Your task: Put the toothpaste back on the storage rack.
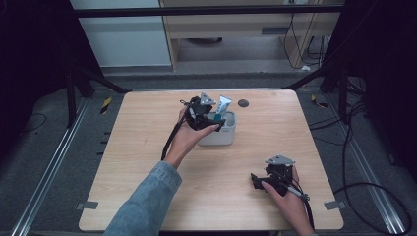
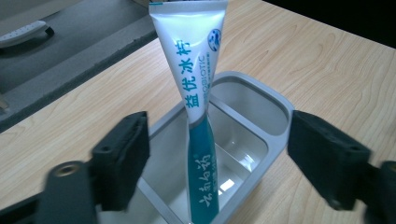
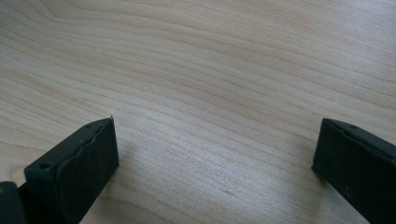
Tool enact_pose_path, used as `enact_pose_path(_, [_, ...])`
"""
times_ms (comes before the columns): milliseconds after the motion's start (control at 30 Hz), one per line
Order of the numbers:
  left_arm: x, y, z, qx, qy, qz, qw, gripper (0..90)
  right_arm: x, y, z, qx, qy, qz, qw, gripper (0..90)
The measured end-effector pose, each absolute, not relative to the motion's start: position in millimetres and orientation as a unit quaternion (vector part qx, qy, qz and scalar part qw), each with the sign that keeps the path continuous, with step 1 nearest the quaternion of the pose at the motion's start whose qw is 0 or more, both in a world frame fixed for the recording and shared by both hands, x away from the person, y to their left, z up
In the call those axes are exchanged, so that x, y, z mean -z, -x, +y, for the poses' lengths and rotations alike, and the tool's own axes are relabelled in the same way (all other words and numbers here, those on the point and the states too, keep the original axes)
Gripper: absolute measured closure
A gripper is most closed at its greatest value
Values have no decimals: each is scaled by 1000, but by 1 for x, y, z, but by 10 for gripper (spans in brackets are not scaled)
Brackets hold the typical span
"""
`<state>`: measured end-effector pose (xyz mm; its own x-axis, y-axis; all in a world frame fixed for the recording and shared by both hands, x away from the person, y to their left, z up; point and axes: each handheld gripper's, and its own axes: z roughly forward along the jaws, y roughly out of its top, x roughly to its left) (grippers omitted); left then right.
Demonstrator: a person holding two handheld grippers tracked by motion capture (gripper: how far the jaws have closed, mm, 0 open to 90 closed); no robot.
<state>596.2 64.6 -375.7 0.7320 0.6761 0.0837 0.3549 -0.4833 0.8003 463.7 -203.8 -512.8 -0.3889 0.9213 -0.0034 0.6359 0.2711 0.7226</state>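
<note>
Left gripper view: toothpaste tube (image 2: pixel 198 107) stands nearly upright in the grey holder (image 2: pixel 275 112), cap end down, long axis vertical w/ a slight lean. It sits right between the left gripper (image 2: pixel 217 158) jaws, which are spread wide, not touching it. Right gripper (image 1: pixel 259 182) is also open, resting well apart near the table (image 1: pixel 147 128) front, so left is def nearer.

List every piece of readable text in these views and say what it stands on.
"益优冰柠" in teal on the white upper part of the toothpaste tube.
"PROBIOTIC" runs beside it on the same tube, its start partly hidden.
White Chinese characters on the tube's teal lower part: too stylised to read.
Round logo near the tube's top: too small.
</note>
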Motion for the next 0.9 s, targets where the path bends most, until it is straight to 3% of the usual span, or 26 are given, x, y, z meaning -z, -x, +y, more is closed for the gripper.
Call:
enact_pose_path(333, [370, -579, 56, -202, -849, 269, 408, 57, 513, -464, -204, -328, -508, 766, 217, 4])
enact_pose_path(900, [377, -560, 61, -186, -854, 267, 406, 64, 513, -464, -204, -327, -508, 766, 218, 4])
